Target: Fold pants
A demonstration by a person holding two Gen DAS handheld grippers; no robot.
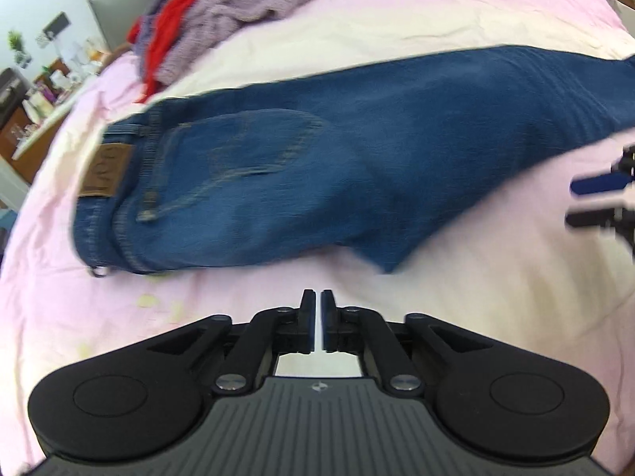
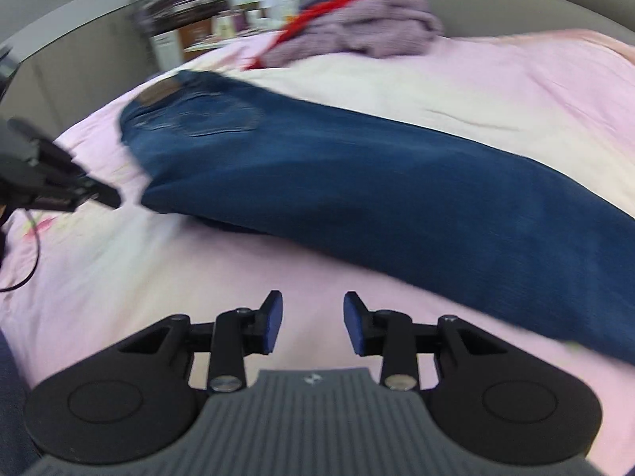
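Jeans (image 1: pixel 337 166) flat on pink bedsheet (image 1: pixel 456 16); purple-red clothes heap (image 1: pixel 222 12) beyond jeans waistband, cluttered shelves further back; left gripper (image 1: pixel 317 319) pressed together, right gripper (image 2: pixel 313 327) spread apart, both empty, near jeans

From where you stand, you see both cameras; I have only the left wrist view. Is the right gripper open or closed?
Observer: Open. In the right wrist view the right gripper has its blue pads wide apart, with nothing between them.
Operator: Is it touching the jeans?
Observer: No. The jeans lie ahead of it; only pink bed sheet is under the fingers.
Operator: Where does the trouser leg go on that side?
Observer: It runs on toward the right edge of that view, past the gripper's right finger. The hem is not visible.
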